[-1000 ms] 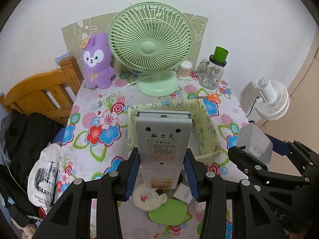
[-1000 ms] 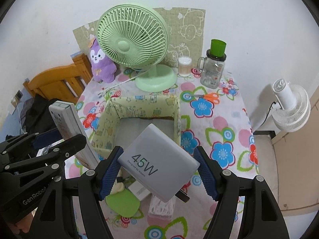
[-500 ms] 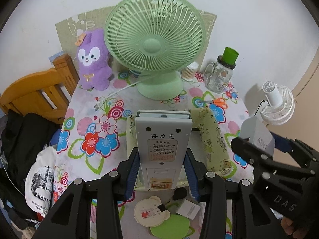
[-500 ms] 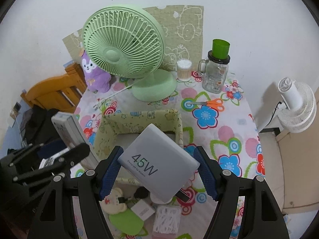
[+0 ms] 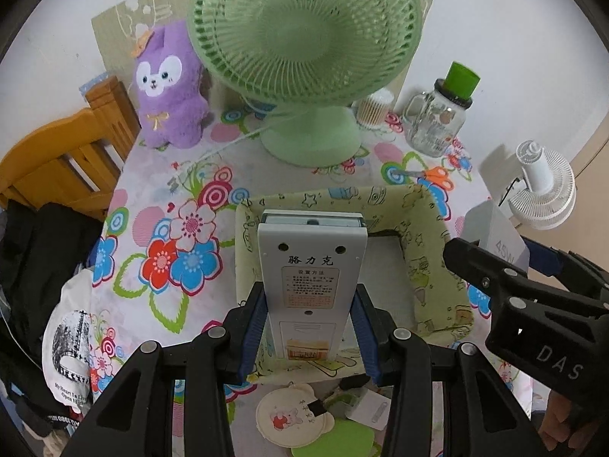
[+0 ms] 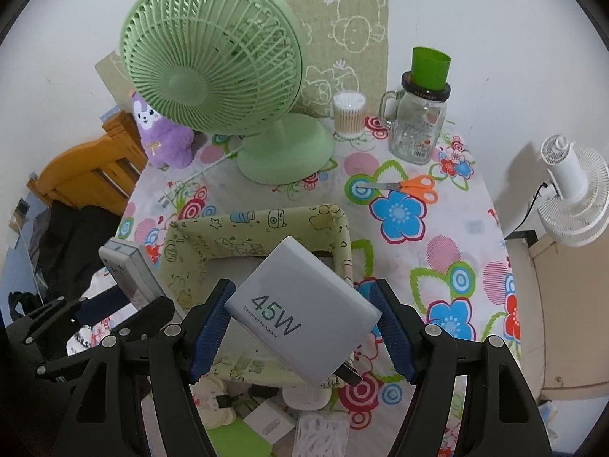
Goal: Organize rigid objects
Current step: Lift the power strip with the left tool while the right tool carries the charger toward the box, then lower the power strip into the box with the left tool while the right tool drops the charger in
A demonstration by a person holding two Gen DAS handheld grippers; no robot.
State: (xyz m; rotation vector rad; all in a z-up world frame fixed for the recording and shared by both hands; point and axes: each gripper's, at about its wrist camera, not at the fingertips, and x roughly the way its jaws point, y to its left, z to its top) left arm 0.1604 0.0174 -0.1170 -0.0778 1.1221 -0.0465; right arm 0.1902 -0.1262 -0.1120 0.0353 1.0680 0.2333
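Left gripper (image 5: 310,327) clamps remote (image 5: 311,282), right gripper (image 6: 304,337) clamps 45W charger (image 6: 302,314), both above fabric bin (image 6: 262,224) just ahead; lower each flat inside, apart, before releasing.

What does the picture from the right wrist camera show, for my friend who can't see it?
The right tool grips a gray charger marked 45W, tilted, above a yellow-green fabric bin on a flowery tablecloth. Behind stand a green fan, a purple plush toy, a glass jar and orange scissors. At left, the left tool holds a remote control.
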